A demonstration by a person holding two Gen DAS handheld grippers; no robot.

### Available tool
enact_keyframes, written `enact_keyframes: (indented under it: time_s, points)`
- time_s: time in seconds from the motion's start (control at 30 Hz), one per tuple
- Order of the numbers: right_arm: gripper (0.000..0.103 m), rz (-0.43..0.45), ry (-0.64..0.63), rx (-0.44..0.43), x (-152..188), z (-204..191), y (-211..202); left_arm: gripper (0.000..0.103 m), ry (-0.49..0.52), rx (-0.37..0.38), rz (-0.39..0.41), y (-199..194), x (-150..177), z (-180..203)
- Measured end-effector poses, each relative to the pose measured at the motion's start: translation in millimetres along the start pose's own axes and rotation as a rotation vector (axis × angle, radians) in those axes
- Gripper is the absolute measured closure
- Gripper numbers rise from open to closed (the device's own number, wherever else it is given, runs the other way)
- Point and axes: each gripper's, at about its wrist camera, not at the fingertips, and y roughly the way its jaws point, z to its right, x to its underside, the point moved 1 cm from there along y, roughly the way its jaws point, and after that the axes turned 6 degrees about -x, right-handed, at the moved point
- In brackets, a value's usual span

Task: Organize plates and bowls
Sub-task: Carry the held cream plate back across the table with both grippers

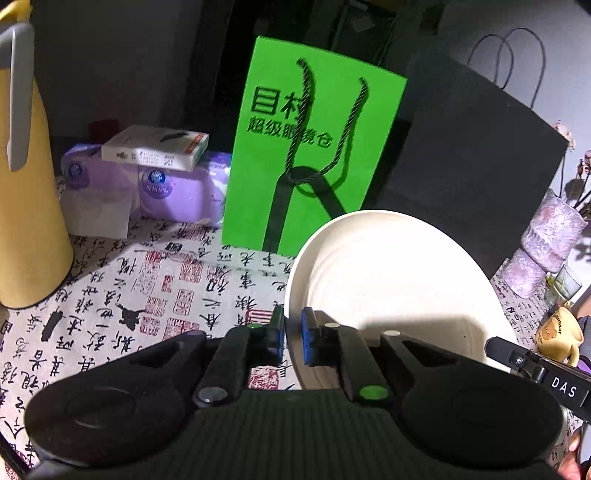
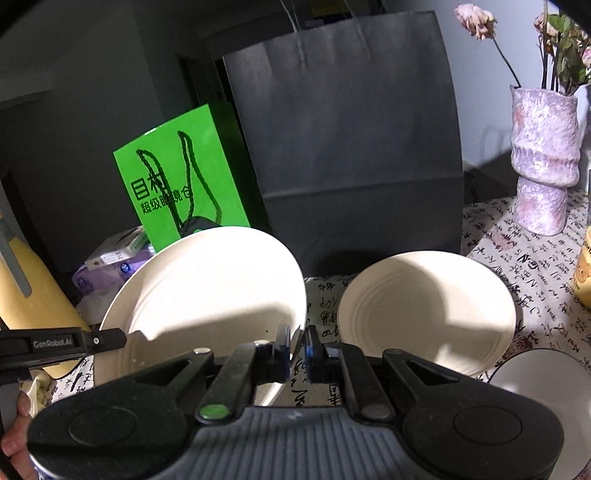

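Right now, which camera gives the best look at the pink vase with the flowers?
The right wrist view: the pink vase stands whole there, with its flowers visible. The left wrist view catches only the vase distorted at its right edge.

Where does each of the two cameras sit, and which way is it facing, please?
Left wrist: on the left gripper, looking forward over the tablecloth at the green bag; its fingers clamp the cream plate rim.
Right wrist: on the right gripper, facing the black bag and cream bowl; fingers close together, a fingertip at lower left.
Shared: plate, both bags, vase.
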Motion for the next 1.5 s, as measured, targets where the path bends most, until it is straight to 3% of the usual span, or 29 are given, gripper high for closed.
enact_keyframes:
  time_s: [0.73,1.5]
  points:
    - [0.095,0.063,-0.019,-0.003,-11,10,-45,0.094,0.054,0.014,0.124,-43,8,29]
    - [0.095,0.062,-0.011,-0.074,-17,31,-70,0.093,0.026,-0.037,0.124,-62,21,51]
